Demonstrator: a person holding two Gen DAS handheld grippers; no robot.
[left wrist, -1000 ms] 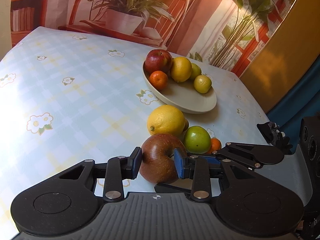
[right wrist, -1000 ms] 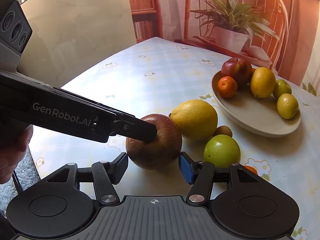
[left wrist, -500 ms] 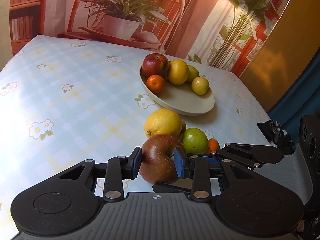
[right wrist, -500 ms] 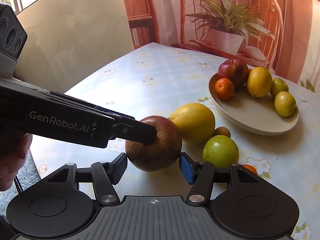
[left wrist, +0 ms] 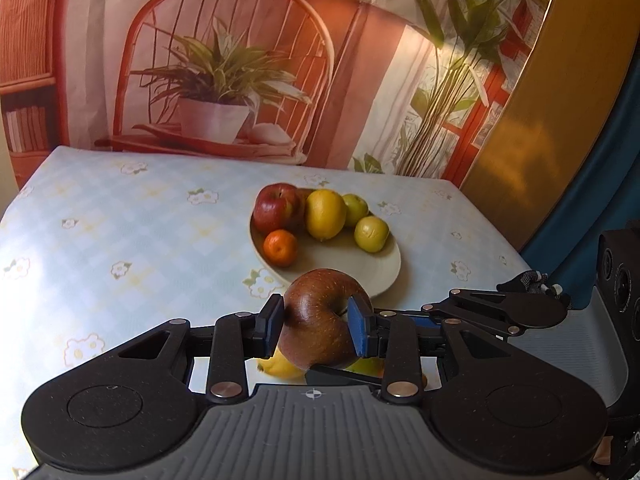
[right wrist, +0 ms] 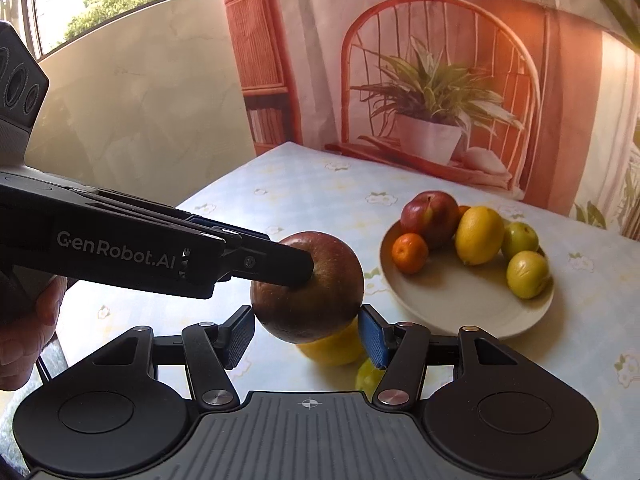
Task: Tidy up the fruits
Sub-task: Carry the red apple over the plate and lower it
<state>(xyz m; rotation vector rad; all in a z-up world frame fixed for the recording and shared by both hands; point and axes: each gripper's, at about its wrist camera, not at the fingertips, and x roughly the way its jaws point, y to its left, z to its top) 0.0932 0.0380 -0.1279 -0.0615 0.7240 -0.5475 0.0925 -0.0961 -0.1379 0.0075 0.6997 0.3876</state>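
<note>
My left tool (left wrist: 316, 328) is clenched on the big dark-red apple (left wrist: 320, 320), one pad on each flank, and the fruit hangs clear of the desk (left wrist: 120, 240) with its flowered, pale-blue checked cloth. My right tool (right wrist: 306, 336) sits just under and around the same apple (right wrist: 308, 284); its jaws bracket the lower sides, but I cannot tell whether its pads truly press or only stand close.

Directly below the lifted apple a large yellow lemon (right wrist: 334, 346) lies on the desk, with a green round fruit (right wrist: 368, 376) just beside it, mostly hidden behind my tool. These are not yet sorted.

Farther on is the cream oval plate (left wrist: 380, 276), which already carries a small orange mandarin (left wrist: 280, 247), a red apple (left wrist: 276, 208), a yellow lemon (left wrist: 325, 214) and two yellow-green round fruits (left wrist: 371, 233), all clustered toward its far side; its near part is bare.

I judge the job roughly half done: one apple is in the air and bound for the plate, and at least two fruits wait on the desk.
</note>
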